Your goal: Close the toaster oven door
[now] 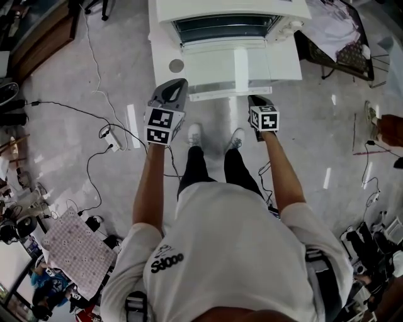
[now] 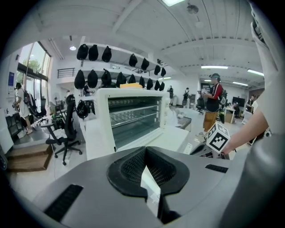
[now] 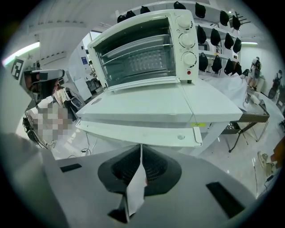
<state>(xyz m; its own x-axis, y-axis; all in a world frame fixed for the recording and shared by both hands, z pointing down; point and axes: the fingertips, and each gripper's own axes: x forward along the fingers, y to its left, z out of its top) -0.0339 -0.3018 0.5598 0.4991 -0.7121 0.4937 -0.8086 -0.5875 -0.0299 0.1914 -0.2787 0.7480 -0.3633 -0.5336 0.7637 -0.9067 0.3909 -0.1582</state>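
Two grippers are held out by a person standing at a white table (image 1: 162, 44) in the upper middle of the head view. On it sits a white oven (image 1: 230, 19), its door (image 1: 233, 66) dropped flat and jutting past the table's near edge. The left gripper (image 1: 179, 83) hovers just beside the door's left front corner and the right gripper (image 1: 255, 99) near its right front corner; neither touches it. Each claw has its jaws pressed together with nothing between them. The door is a glass pane in a light frame, hinged at the oven's mouth, with a pale handle (image 3: 138, 131) running along its free edge at lower middle of the right gripper view. It likely swings stiffly but lightly. The glass is fragile and smooth, so the handle, or the frame's underside near it, looks the best place to lift.
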